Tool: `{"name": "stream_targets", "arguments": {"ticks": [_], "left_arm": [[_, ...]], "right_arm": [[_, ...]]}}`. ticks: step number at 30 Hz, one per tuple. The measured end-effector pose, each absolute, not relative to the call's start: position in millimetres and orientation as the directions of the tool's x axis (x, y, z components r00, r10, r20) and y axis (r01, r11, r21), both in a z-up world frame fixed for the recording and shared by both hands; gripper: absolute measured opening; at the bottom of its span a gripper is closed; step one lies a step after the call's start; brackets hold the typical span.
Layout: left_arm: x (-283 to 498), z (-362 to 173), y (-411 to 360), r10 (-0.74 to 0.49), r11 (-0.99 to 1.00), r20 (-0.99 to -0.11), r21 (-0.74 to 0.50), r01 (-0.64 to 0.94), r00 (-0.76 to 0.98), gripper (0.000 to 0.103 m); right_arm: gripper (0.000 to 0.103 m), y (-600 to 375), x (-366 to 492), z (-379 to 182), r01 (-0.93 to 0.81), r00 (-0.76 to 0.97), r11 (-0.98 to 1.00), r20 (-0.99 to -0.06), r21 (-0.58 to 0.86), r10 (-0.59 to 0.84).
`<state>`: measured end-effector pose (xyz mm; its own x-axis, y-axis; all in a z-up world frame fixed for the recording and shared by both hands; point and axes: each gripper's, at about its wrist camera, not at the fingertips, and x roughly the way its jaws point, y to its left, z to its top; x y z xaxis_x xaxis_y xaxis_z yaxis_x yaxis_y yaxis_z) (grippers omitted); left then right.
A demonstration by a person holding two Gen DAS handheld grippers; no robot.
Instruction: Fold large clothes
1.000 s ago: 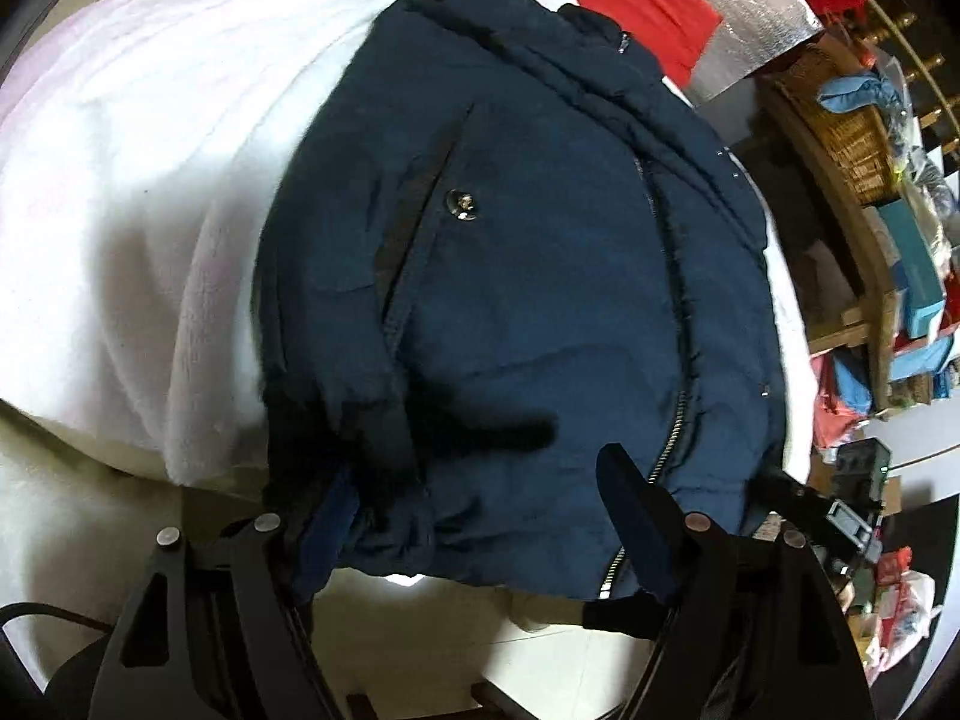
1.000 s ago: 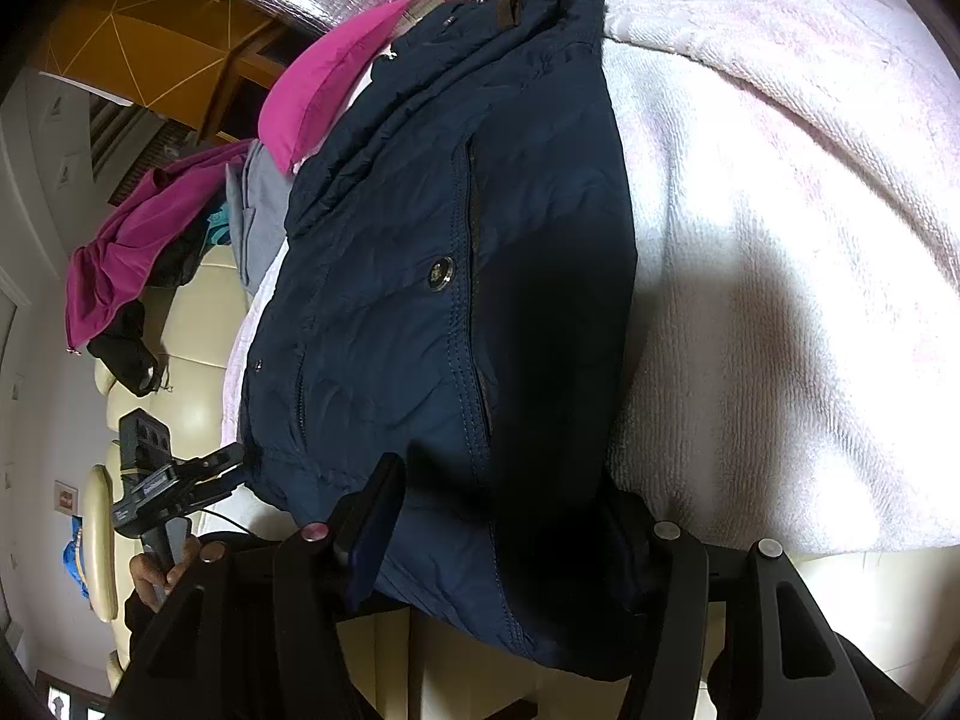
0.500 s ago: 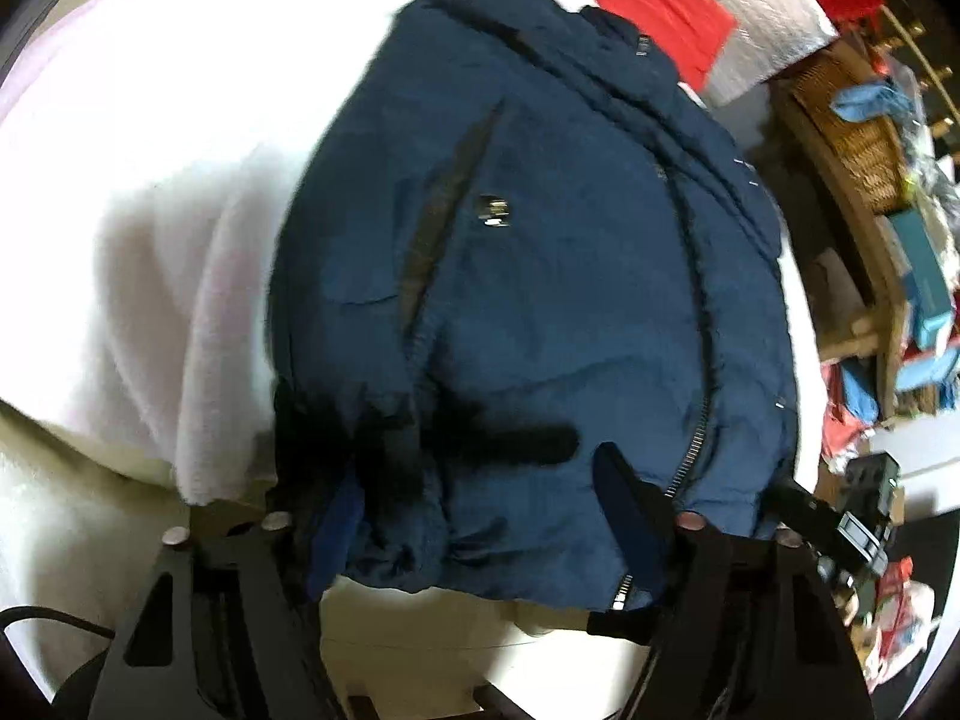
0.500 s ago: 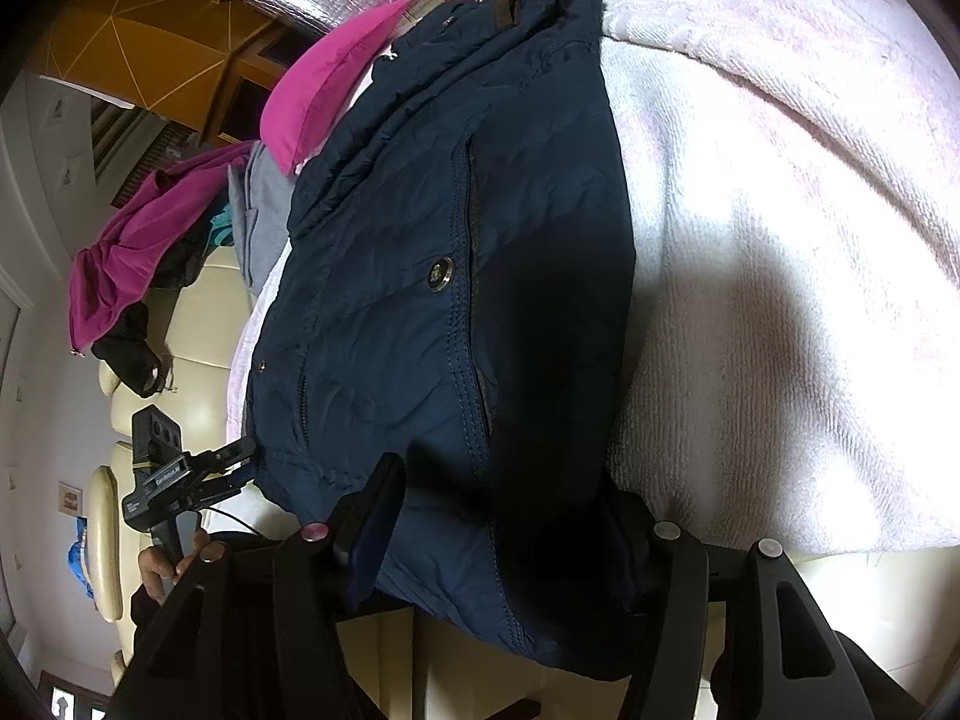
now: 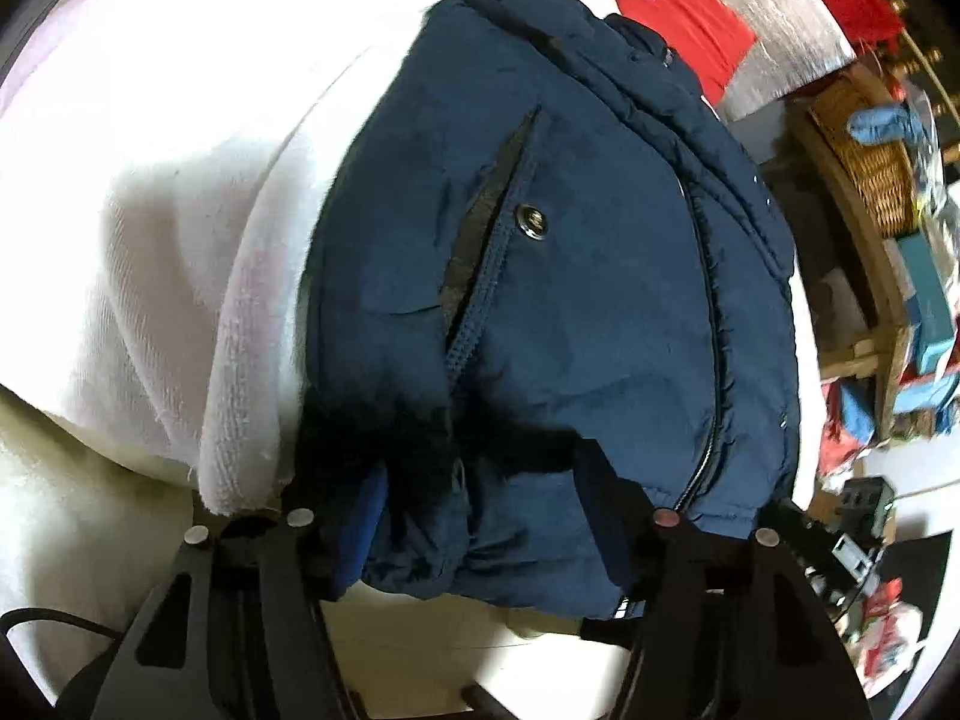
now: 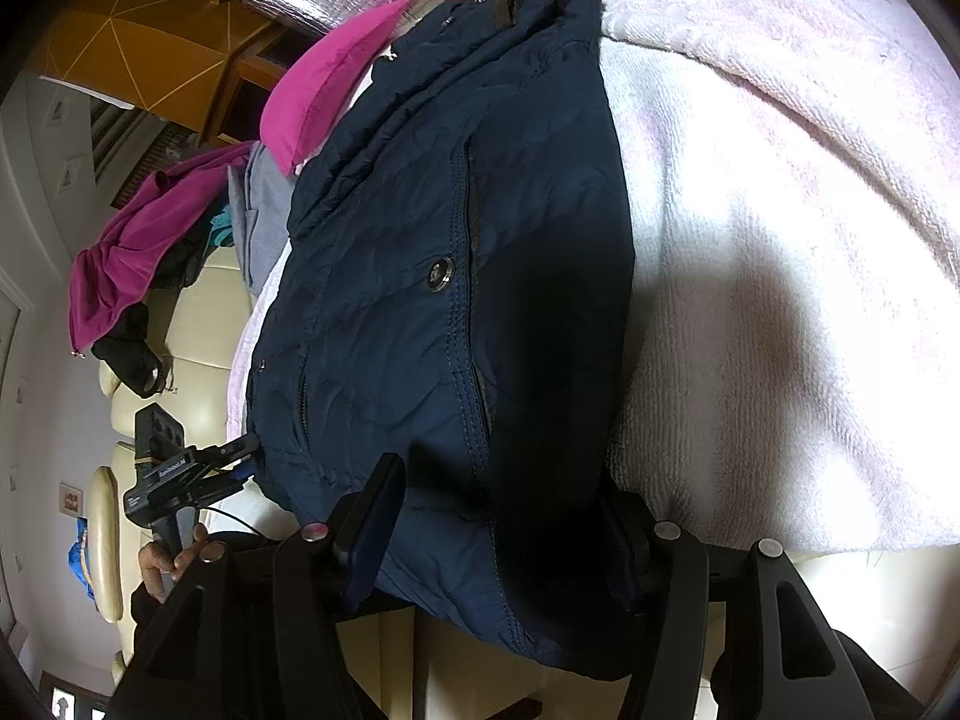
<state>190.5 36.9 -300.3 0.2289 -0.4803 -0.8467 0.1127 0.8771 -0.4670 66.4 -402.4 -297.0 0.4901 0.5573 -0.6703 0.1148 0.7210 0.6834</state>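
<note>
- Item: navy-blue padded zip jacket [image 5: 576, 276], lying flat on white fleece blanket [image 5: 150, 192] over a cream sofa [image 6: 180, 330]. Collar end is far from both tools; hem end overhangs the near blanket edge, twd the tools.
- Long axis: runs hem-to-collar, straight away from both tools. Zip line and snap-button pocket run approx. parallel to it.
- Left tool [image 5: 480, 516]: jaws straddle hem at the jacket's left corner; they have just been closing, w/ hem fabric bunched between them. Left pad is against the cloth; right pad overlaps the hem, but firm clamp can't be confirmed – treat as not yet fully clenched.
- Right tool [image 6: 498, 540]: jaws straddle hem at the opposite corner, the dark, shadowed side. Fabric fills the gap; both pads appear to bear on it – judged grasping the hem.
- Key relation: both tools sit at the same (hem) end, one per corner, approx. equally near. Jacket body extends ahead of both.
- Judged next move: w/ both corners secured, hem lifts and travels along the long axis twd collar. Needs even lift; bulky padding may slip if left grip is partial.
- Misc: pink/magenta and red garments lie beyond collar, clear of fold path.
</note>
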Motion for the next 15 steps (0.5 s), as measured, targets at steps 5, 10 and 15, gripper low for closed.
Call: {"name": "stream_targets", "arguments": {"ticks": [5, 10, 15], "left_arm": [[187, -294, 25, -0.394, 0.917, -0.883, -0.362, 0.165, 0.256, 0.037], [188, -280, 44, -0.430, 0.903, -0.859, -0.400, 0.160, 0.279, 0.012], [194, -286, 41, -0.403, 0.914, -0.880, -0.373, 0.160, 0.251, 0.012]], "right_arm": [[0.033, -391, 63, -286, 0.088, 0.510, 0.808, -0.723, 0.582, 0.466], [0.023, -392, 53, -260, -0.003, 0.617, 0.789, -0.619, 0.615, 0.485], [0.026, -394, 67, -280, 0.073, 0.550, 0.771, -0.671, 0.632, 0.497]]}}
